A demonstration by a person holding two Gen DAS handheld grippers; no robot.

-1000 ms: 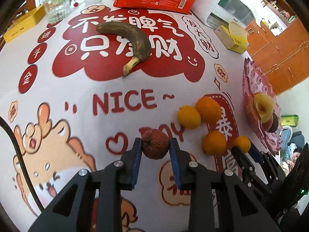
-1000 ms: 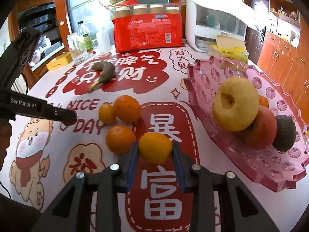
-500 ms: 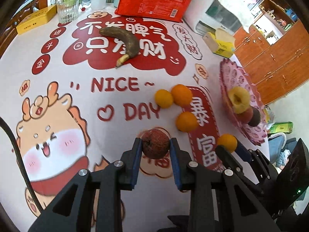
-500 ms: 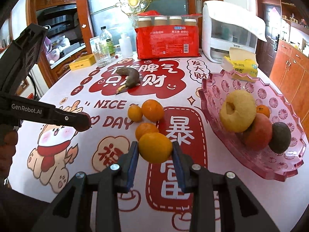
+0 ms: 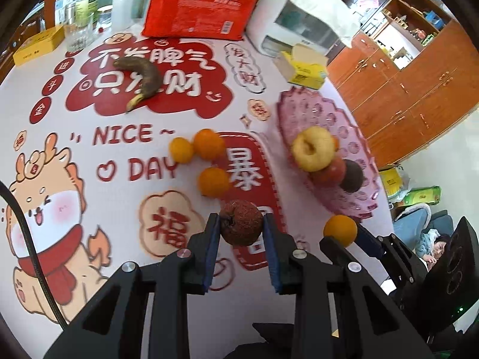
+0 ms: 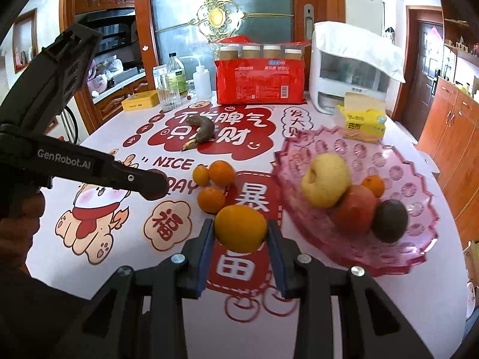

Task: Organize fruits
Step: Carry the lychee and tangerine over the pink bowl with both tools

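The left tool [image 5: 242, 226] is clenched on a rough brown round fruit [image 5: 241, 223], held above the counter [image 5: 89, 149] near the scalloped pink glass dish [image 5: 356, 203]. The right tool [image 6: 241, 229] grips a smooth orange [image 6: 241, 228] just beside that dish [image 6: 419, 209], which holds a yellow apple [image 6: 325, 180]. Three loose oranges [image 6: 211, 199] lie beside the dish.

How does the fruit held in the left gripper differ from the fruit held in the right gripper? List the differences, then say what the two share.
Colour: the brown fruit in the left gripper is dark reddish-brown; the orange in the right gripper is bright orange.
Surface: the brown fruit looks rough and dull; the orange looks smooth with a slight sheen.
Shared: both are roundish, each clamped between blue pads, lifted off the table.
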